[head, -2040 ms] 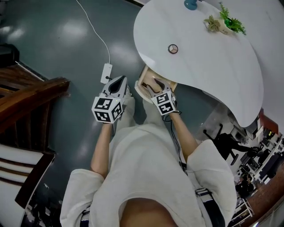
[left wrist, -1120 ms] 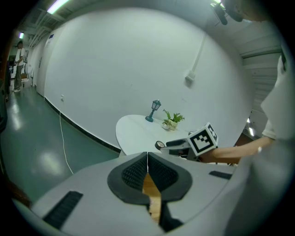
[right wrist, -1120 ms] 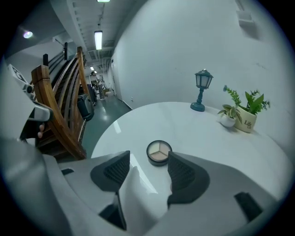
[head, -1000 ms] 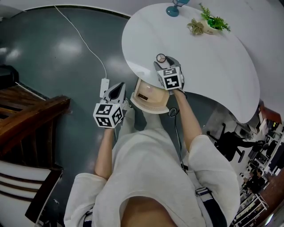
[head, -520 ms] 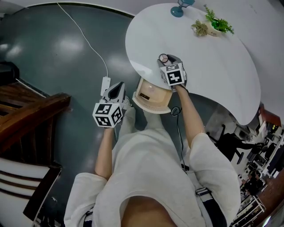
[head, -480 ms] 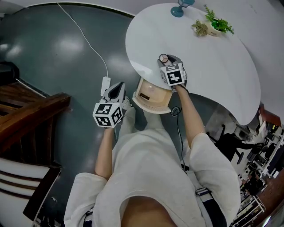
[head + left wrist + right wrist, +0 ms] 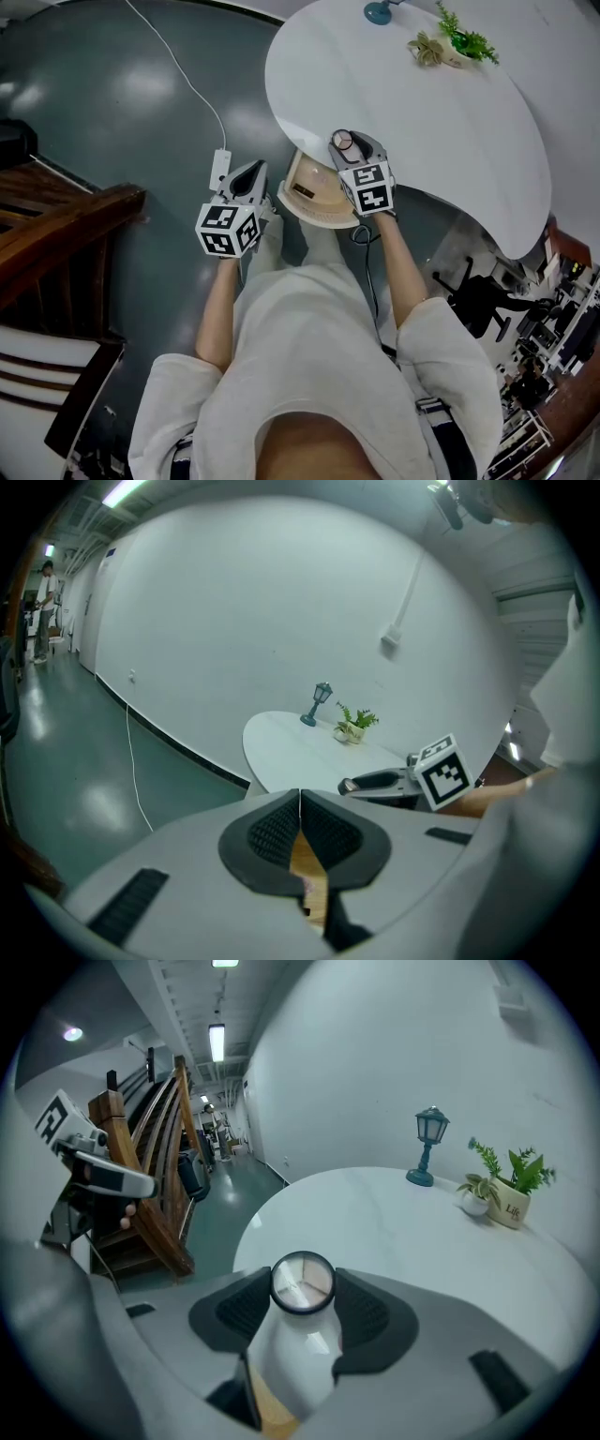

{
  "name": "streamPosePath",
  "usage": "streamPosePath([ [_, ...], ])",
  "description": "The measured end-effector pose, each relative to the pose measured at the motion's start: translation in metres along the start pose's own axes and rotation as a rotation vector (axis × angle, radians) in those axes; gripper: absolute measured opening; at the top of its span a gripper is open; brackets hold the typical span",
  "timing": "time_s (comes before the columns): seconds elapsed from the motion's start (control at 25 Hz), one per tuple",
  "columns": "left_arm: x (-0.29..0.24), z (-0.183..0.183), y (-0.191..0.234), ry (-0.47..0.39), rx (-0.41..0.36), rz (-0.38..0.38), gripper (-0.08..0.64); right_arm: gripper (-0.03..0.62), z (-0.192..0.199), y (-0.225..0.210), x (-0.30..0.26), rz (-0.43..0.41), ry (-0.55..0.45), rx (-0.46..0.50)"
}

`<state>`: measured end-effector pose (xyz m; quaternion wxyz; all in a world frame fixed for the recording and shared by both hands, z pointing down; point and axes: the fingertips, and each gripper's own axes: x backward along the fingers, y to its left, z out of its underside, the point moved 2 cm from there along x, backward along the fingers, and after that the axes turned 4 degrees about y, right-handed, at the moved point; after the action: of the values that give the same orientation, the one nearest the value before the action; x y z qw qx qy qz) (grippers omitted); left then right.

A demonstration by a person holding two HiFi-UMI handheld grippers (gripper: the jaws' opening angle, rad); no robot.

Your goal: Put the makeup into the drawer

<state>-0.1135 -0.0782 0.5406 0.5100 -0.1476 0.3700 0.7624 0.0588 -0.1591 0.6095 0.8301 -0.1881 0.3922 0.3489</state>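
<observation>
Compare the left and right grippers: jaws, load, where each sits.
Jaws: the left gripper is shut, pads touching, with nothing between them; the right gripper has just been closing its jaws and now grips the round makeup compact.
Place: the left gripper hangs over the floor beside the open drawer; the right gripper is at the edge of the white table, above that drawer.
Shared: both carry a marker cube and point forward and down.

Left gripper (image 7: 249,174): jaws together, nothing between them, pointing forward and down, forearm reaching ahead. Right gripper (image 7: 351,150): arm stretched forward, jaws have just been closing, pads clamp a round compact (image 7: 302,1283)
</observation>
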Motion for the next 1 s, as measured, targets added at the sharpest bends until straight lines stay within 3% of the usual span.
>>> streamPosePath([
  [0.44,-0.003,0.012,-0.007,0.013,-0.001,0.014,0.011,0.212,0.048,0.081,0.038,-0.106,0.017,0.011],
  [0.64,0.000,0.017,-0.004,0.016,0.008,0.008,0.012,0.212,0.083,0.106,0.019,-0.167,0.116,0.042],
  [1.0,0.007,0.039,0.008,0.036,0.045,-0.013,0.012,0.212,0.124,0.108,-0.047,-0.209,0.284,0.217],
])
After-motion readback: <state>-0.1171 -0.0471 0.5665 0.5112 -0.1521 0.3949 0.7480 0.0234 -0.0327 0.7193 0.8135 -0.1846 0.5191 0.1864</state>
